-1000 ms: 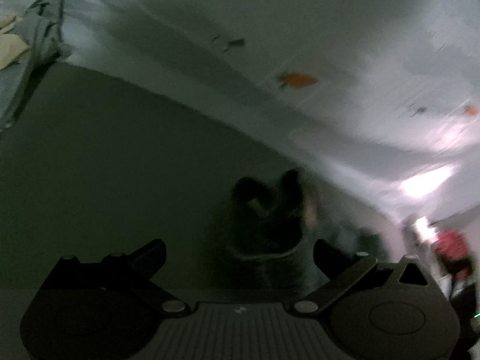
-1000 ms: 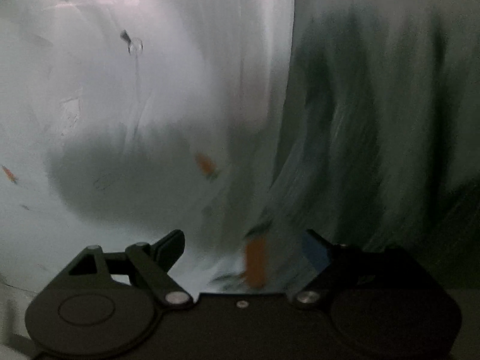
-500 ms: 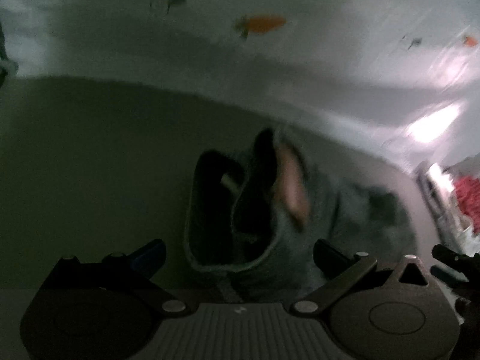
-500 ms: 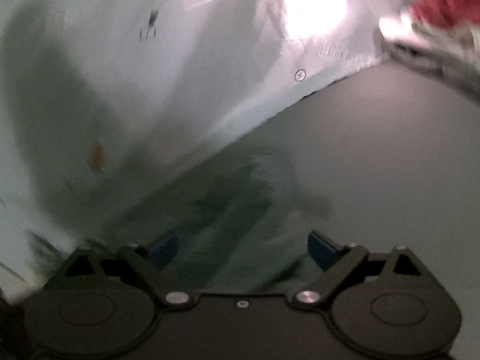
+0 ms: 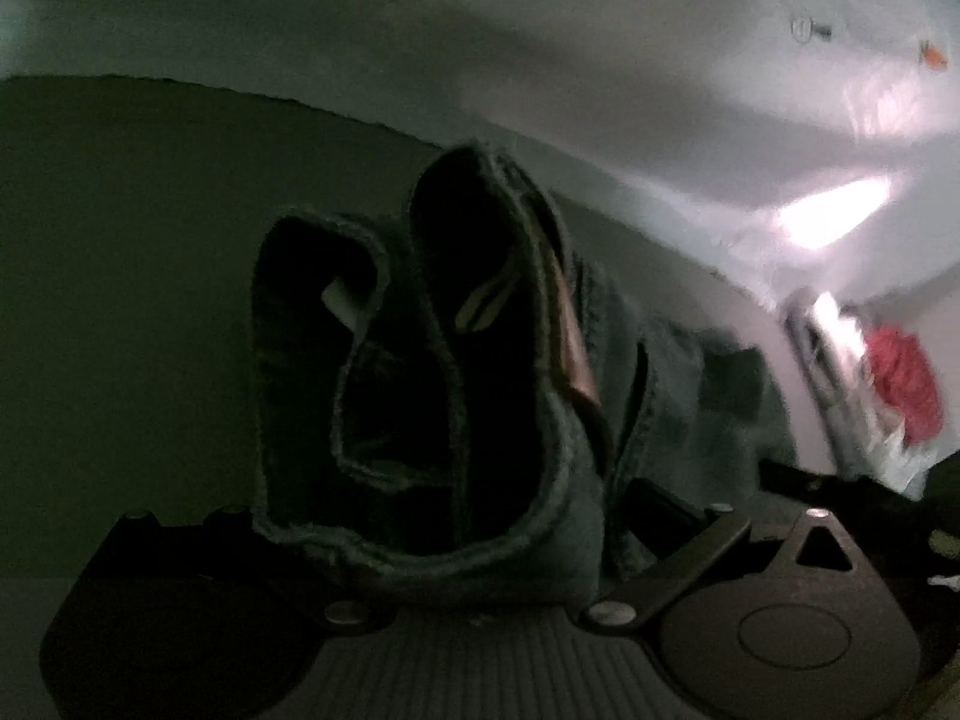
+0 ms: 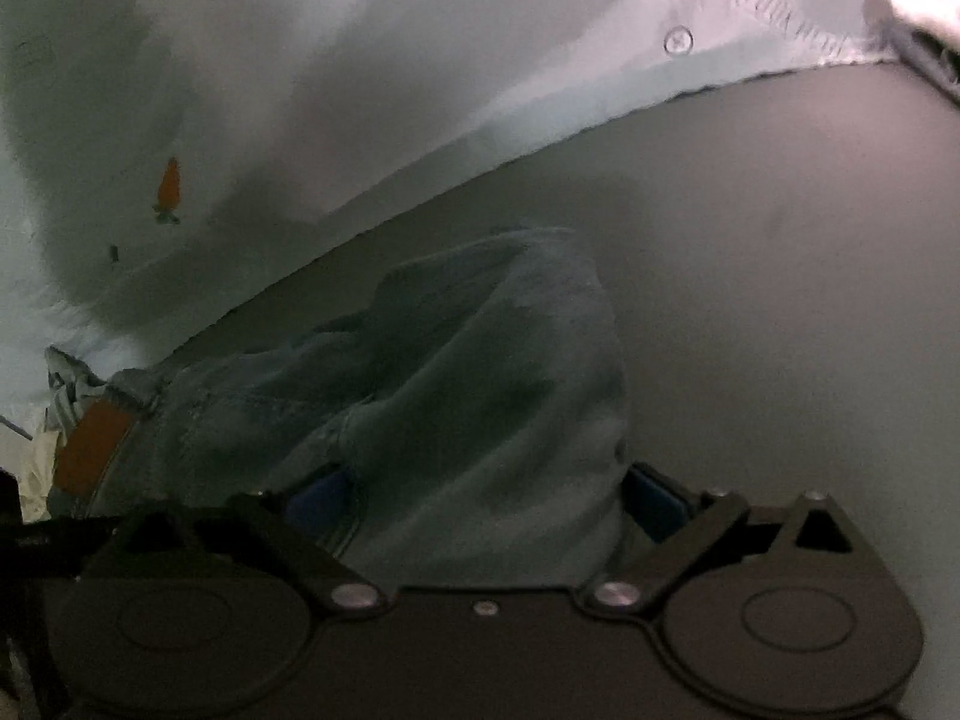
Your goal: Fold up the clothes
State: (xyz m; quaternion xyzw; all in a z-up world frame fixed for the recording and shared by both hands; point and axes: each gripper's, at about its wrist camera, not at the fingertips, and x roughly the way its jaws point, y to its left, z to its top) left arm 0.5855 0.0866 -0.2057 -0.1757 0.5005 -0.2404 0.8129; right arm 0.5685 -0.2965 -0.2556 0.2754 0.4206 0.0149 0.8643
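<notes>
A pair of blue jeans (image 5: 480,360) lies crumpled on a grey mat (image 5: 120,300). Its open waistband with a brown leather patch (image 5: 576,354) rises right in front of my left gripper (image 5: 447,501). The left jaws are closing around the waistband; the fabric hides the left finger, and the right finger (image 5: 660,498) stands beside the cloth. In the right wrist view the jeans (image 6: 468,372) run from the patch (image 6: 90,444) at the left to a bunched part between the blue pads (image 6: 654,498) of my right gripper (image 6: 486,498). The right jaws stand wide and open.
A white sheet with small carrot prints (image 5: 600,60) borders the mat's far edge; it also shows in the right wrist view (image 6: 360,90). A red item (image 5: 906,384) lies among bright clutter at the far right. Bare mat (image 6: 780,300) stretches to the right of the jeans.
My left gripper came down and forward until the waistband fills the space between its fingers. My right gripper rolled and swung from the sheet onto the jeans, and cloth now lies between its fingers.
</notes>
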